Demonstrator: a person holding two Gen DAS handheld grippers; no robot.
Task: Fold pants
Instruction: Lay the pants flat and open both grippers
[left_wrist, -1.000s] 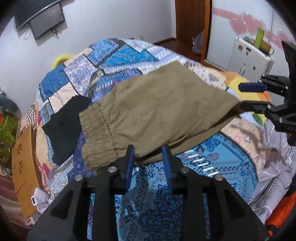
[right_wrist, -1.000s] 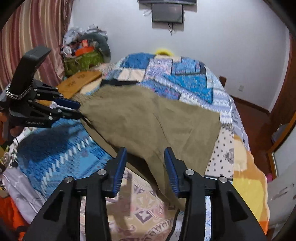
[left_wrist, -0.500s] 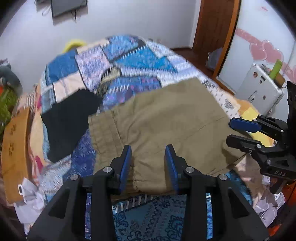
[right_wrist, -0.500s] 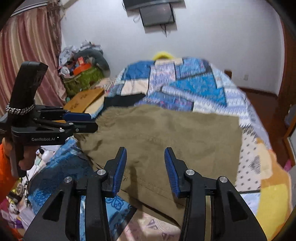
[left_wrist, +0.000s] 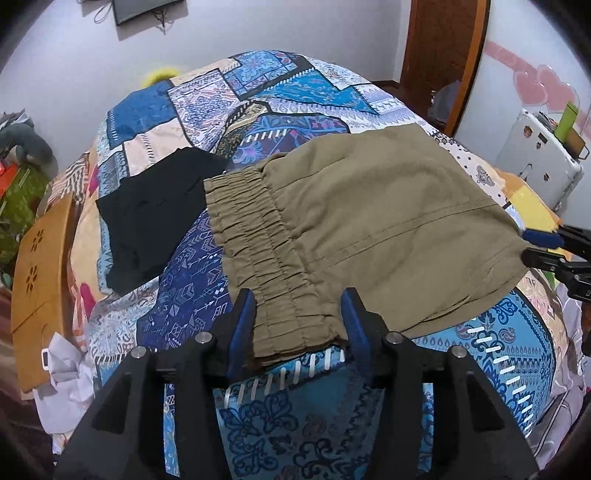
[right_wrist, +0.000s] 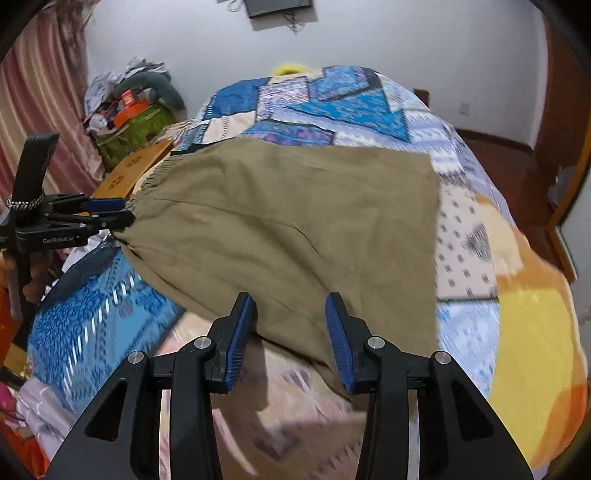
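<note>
Olive pants (left_wrist: 369, 221) lie folded flat on the patchwork bed, elastic waistband (left_wrist: 255, 240) toward the left. They also show in the right wrist view (right_wrist: 295, 229). My left gripper (left_wrist: 297, 321) is open, its blue fingers either side of the waistband's near corner. It also shows in the right wrist view (right_wrist: 118, 214) at the waistband edge. My right gripper (right_wrist: 291, 328) is open over the near hem of the pant legs. In the left wrist view it (left_wrist: 539, 247) sits at the pants' right edge.
A black garment (left_wrist: 155, 214) lies on the bed left of the pants. A wooden board (left_wrist: 40, 251) leans at the bed's left edge. A white case (left_wrist: 539, 162) stands at the right. A cluttered green basket (right_wrist: 133, 125) stands by the curtain.
Both grippers have let go of the pants and opened wider. The pants, held lifted a second ago, now lie flat on the bed.
</note>
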